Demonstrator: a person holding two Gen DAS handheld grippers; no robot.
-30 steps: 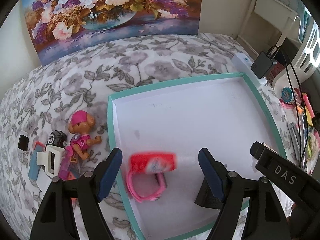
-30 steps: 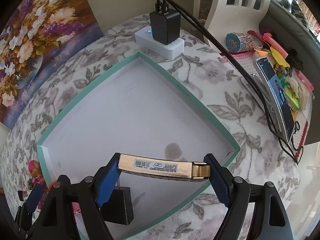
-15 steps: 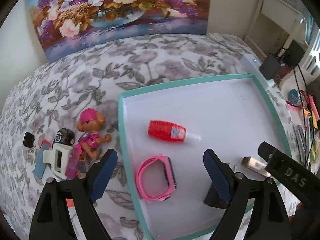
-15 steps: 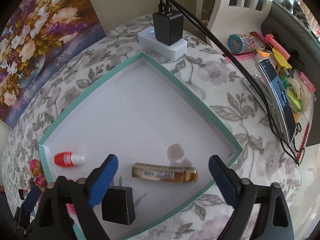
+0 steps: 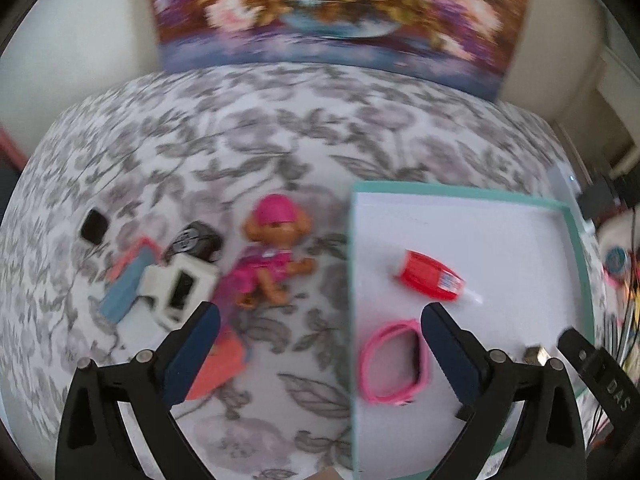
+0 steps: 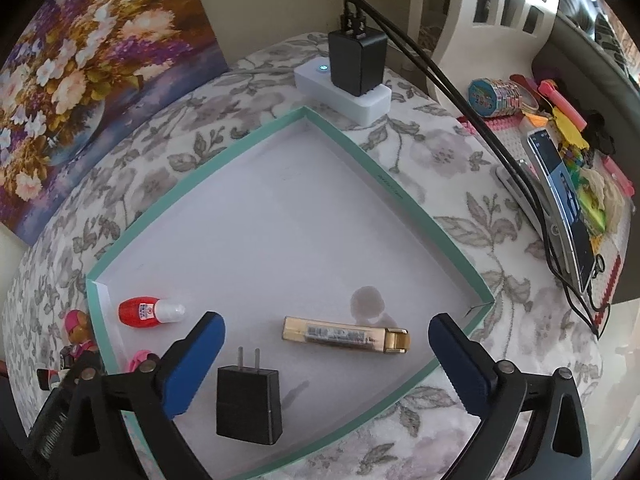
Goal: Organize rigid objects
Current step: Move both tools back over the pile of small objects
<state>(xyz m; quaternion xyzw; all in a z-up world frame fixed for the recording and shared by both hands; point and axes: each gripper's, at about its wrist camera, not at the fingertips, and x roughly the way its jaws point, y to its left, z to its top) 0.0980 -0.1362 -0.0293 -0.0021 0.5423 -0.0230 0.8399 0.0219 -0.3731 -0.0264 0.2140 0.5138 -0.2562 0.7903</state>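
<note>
- Teal-rimmed tray [image 5: 576,240] held the red bottle [image 5: 430,276] and pink watch [image 5: 394,364]; the left claw [image 5: 316,340], jaws just opened wide and empty, hung over the tray's left edge, likely bound for the toy dog [image 5: 276,248] on the floral surface [image 5: 280,140].
- Gold lighter [image 6: 346,335] lay flat near the tray's [image 6: 360,152] near corner, beside the black charger [image 6: 248,404]; the right claw [image 6: 326,360] hung above it, jaws just opened, nothing held.

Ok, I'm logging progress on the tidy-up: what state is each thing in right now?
left tool: open, empty, jaws just opened
right tool: open, empty, jaws just opened
gold bar: lying flat in tray
red bottle: on its side in tray
black plug: flat in tray
pink watch: in tray
toy dog: outside tray
tray: open
</note>
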